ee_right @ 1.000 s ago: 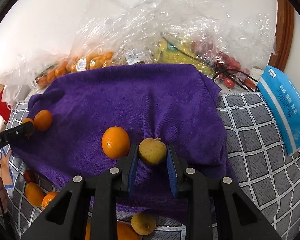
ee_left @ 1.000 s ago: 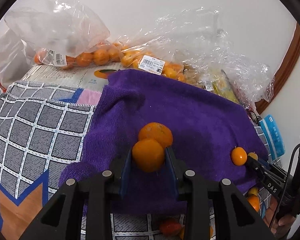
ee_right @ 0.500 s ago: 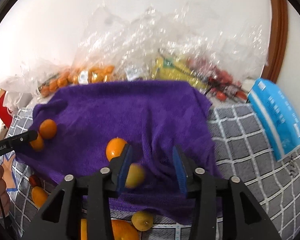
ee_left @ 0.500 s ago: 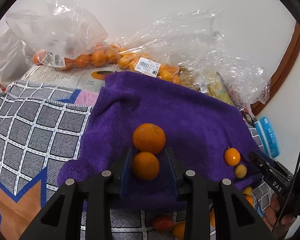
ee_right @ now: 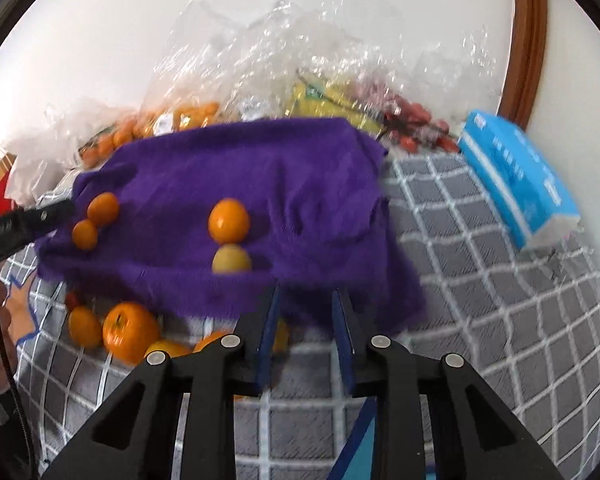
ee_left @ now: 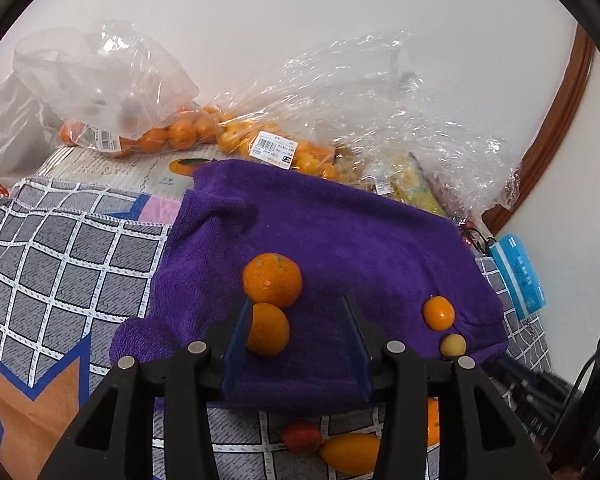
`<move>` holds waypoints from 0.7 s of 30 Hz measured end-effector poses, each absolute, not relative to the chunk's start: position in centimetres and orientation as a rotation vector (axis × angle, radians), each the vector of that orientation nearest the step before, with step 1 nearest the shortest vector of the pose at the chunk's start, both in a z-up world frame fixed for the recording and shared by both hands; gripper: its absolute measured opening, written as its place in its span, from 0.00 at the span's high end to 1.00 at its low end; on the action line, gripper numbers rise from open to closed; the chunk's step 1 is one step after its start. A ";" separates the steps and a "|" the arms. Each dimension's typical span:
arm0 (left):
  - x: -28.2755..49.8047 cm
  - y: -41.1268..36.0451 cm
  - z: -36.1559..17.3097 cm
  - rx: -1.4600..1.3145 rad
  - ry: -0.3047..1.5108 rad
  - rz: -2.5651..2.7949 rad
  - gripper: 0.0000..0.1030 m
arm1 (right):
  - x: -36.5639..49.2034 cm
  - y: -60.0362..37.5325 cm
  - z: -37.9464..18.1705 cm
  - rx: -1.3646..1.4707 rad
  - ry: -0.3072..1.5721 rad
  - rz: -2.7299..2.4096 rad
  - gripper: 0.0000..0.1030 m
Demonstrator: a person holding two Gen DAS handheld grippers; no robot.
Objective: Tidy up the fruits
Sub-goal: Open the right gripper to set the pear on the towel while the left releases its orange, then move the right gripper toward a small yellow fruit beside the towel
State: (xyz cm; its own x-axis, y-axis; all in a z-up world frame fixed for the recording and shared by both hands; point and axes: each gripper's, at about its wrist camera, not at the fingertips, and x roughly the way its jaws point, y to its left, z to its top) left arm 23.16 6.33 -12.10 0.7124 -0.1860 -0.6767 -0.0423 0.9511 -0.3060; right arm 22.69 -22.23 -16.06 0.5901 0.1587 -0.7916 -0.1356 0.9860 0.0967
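Left wrist view: left tongs [ee_left: 296, 340] gaping wide, small orange [ee_left: 267, 329] sitting against the left finger; right tongs [ee_right: 306, 322] hanging open, empty.

- Left wrist view is looking forward, close over the purple towel [ee_left: 340, 232] from its left corner.
- Right wrist view is facing it from farther back.
- Both are sharing the towel.

Bright, even, diffuse light; soft shadows only. White glare on plastic bags [ee_left: 400, 128]. Strong fisheye bending and black corners. Left wrist view sharp; right wrist view smeared, probably by motion, purple towel [ee_right: 240, 184] edges fuzzy.
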 end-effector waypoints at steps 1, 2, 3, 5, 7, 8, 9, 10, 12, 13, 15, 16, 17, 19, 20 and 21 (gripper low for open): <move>23.1 6.2 -12.0 -0.305 0.771 -0.078 0.58 | 22.5 -22.1 -16.3 0.037 0.931 0.181 0.74; 23.0 6.1 -12.0 -0.297 0.767 -0.072 0.58 | 22.5 -21.9 -16.5 0.039 0.936 0.185 0.74; 23.0 6.1 -12.0 -0.288 0.764 -0.067 0.58 | 22.5 -21.7 -16.8 0.039 0.942 0.187 0.75; 23.0 6.0 -11.9 -0.276 0.759 -0.057 0.58 | 22.6 -21.4 -16.8 0.039 0.941 0.182 0.75; 23.0 6.0 -11.9 -0.277 0.761 -0.057 0.58 | 22.9 -21.3 -16.9 0.044 0.949 0.189 0.75; 23.0 6.1 -11.9 -0.280 0.761 -0.060 0.58 | 22.9 -21.2 -16.9 0.046 0.952 0.192 0.75; 23.0 6.2 -11.9 -0.284 0.760 -0.062 0.58 | 23.0 -21.2 -17.0 0.048 0.956 0.198 0.75; 23.0 6.2 -11.9 -0.287 0.761 -0.063 0.58 | 23.2 -21.1 -17.0 0.046 0.960 0.201 0.75; 23.0 6.4 -11.9 -0.292 0.763 -0.061 0.58 | 23.6 -21.0 -17.2 0.049 0.968 0.214 0.75; 23.0 6.4 -11.9 -0.297 0.764 -0.063 0.58 | 23.8 -20.9 -17.2 0.056 0.975 0.222 0.75; 23.0 6.5 -11.9 -0.305 0.766 -0.068 0.58 | 24.4 -21.0 -17.4 0.076 1.001 0.235 0.75; 23.0 6.6 -11.9 -0.308 0.767 -0.069 0.58 | 24.7 -21.0 -17.5 0.091 1.015 0.242 0.75; 23.0 6.6 -11.9 -0.310 0.768 -0.069 0.58 | 24.9 -21.1 -17.5 0.104 1.025 0.250 0.78; 22.9 6.6 -11.9 -0.312 0.767 -0.072 0.58 | 24.9 -21.3 -17.5 0.122 1.029 0.251 0.78; 22.9 6.6 -11.8 -0.313 0.765 -0.073 0.58 | 24.8 -21.4 -17.4 0.124 1.028 0.248 0.78; 22.8 6.7 -11.8 -0.313 0.762 -0.073 0.58 | 24.5 -21.7 -17.2 0.125 1.021 0.235 0.78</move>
